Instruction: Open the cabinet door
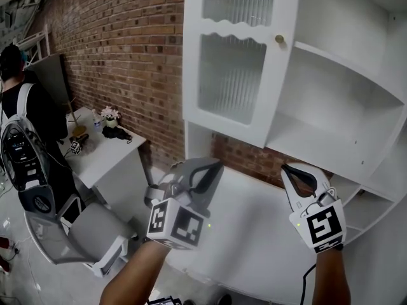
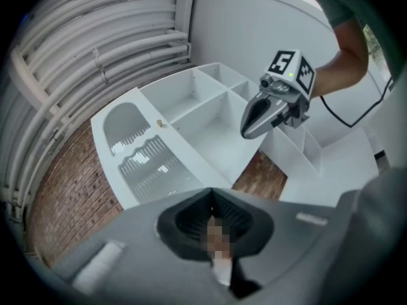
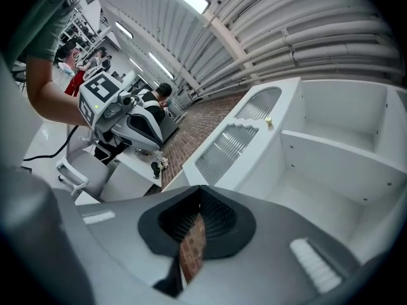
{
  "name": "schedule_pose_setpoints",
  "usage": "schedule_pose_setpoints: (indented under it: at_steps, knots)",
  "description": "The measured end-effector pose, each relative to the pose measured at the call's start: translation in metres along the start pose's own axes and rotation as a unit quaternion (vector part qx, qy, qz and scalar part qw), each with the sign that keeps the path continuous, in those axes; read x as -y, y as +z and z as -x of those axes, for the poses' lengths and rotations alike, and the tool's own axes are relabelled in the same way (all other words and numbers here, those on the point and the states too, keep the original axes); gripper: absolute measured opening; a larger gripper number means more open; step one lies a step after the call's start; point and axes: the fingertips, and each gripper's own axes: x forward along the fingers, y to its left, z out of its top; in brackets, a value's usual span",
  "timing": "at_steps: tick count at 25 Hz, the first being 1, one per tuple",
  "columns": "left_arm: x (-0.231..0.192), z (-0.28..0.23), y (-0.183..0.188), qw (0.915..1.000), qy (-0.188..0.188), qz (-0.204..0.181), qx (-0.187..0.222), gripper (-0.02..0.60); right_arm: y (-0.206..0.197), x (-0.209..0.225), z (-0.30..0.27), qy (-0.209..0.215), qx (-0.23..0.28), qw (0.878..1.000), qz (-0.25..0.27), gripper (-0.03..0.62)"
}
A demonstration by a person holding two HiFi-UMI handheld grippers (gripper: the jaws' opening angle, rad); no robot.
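Observation:
The white cabinet's door [image 1: 232, 56], with ribbed glass panels and a small brass knob [image 1: 279, 39], stands swung open to the left, and bare white shelves [image 1: 331, 100] show behind it. My left gripper [image 1: 213, 168] and right gripper [image 1: 290, 170] hang side by side below the cabinet, apart from the door, both shut and holding nothing. In the left gripper view its jaws [image 2: 216, 234] are closed, with the door [image 2: 143, 164] and the right gripper [image 2: 254, 122] ahead. In the right gripper view its jaws [image 3: 194, 234] are closed below the door [image 3: 232, 142].
A white counter [image 1: 254, 240] runs under the cabinet against a brick wall [image 1: 121, 49]. At the left, a person with a backpack [image 1: 25, 138] stands by a white side table [image 1: 105, 154] with flowers [image 1: 110, 114]. A grey chair [image 1: 82, 234] sits below it.

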Motion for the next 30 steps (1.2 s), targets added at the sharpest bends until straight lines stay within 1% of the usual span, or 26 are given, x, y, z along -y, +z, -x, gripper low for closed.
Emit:
schedule_pose_setpoints:
  at_steps: [4, 8, 11, 16, 22, 26, 30]
  knots:
    - [-0.004, -0.02, 0.009, 0.9999, 0.007, -0.008, -0.003, -0.002, -0.012, 0.019, -0.008, 0.006, 0.008, 1.0, 0.002, 0.006]
    - [-0.002, -0.038, 0.012, 0.9998, 0.012, -0.004, -0.013, -0.002, -0.022, 0.034, -0.015, 0.016, 0.02, 1.0, 0.001, 0.006]
    - [0.004, -0.05, 0.016, 0.9997, 0.013, -0.004, -0.021, -0.002, -0.027, 0.049, -0.017, 0.018, 0.031, 0.999, -0.013, 0.006]
    - [0.009, -0.066, 0.019, 0.9993, 0.02, -0.005, -0.031, -0.001, -0.041, 0.063, -0.027, 0.031, 0.033, 0.998, -0.034, 0.008]
    - [0.012, -0.07, 0.015, 0.9986, 0.031, -0.002, -0.042, -0.002, -0.045, 0.065, -0.049, 0.056, 0.038, 0.996, -0.062, 0.043]
    - [0.01, -0.073, 0.008, 0.9985, 0.03, 0.0, -0.045, -0.002, -0.047, 0.064, -0.068, 0.068, 0.027, 0.994, -0.076, 0.066]
    - [-0.001, -0.074, 0.002, 0.9988, 0.026, 0.0, -0.041, -0.001, -0.05, 0.065, -0.091, 0.073, 0.01, 0.993, -0.094, 0.106]
